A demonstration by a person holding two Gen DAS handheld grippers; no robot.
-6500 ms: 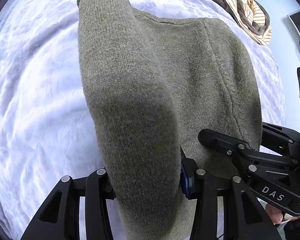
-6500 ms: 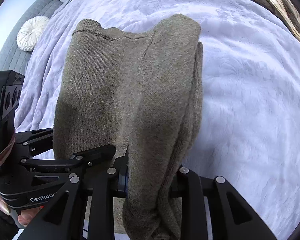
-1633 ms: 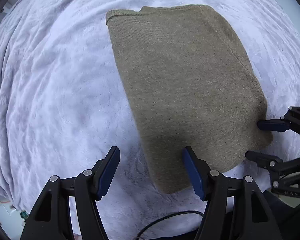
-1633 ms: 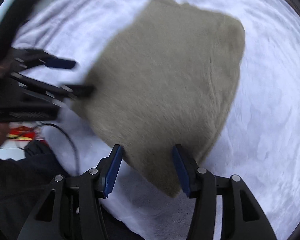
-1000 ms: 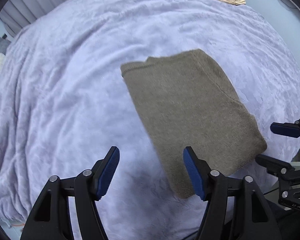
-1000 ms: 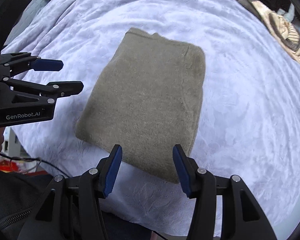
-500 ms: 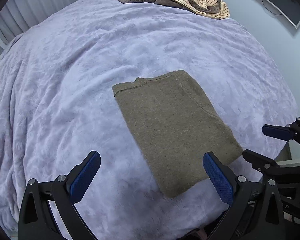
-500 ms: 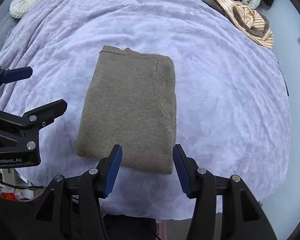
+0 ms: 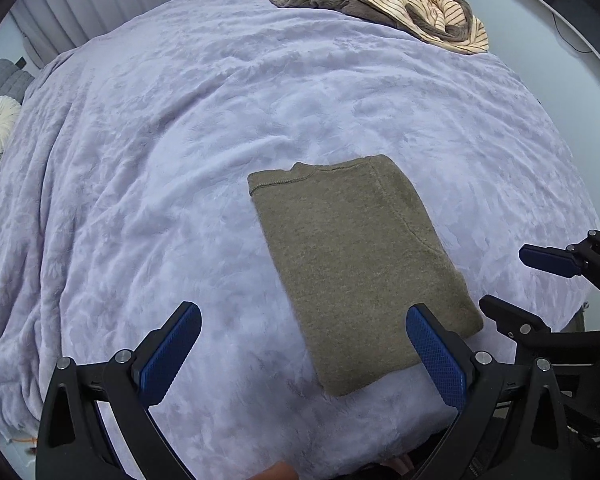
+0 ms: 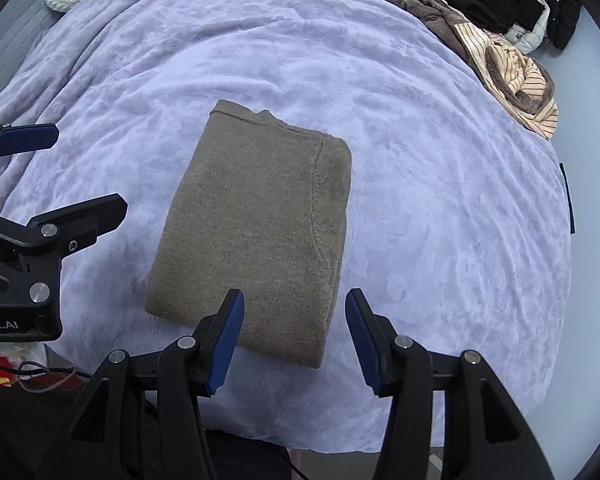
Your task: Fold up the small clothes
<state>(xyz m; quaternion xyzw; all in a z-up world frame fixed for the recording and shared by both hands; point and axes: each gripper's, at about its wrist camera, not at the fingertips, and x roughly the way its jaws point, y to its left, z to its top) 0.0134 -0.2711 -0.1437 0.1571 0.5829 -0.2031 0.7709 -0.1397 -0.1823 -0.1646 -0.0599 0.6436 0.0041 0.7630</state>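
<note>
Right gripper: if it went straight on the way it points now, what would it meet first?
Probably the near edge of the folded olive-brown knit sweater on the lavender plush blanket; the open right gripper frames that edge, though depth is unclear.

White lettering "bot.AI", cut off at the frame edge, on the black body of the left gripper [image 10: 56,168]

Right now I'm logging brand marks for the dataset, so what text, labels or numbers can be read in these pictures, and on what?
"bot.AI": white letters on the black body of the left gripper, cut off by the edge of the right wrist view.
Folded olive sweater: no label or print visible.
Striped clothes at the far edge of the bed: a pattern only, no words.
Nothing else is readable.
</note>
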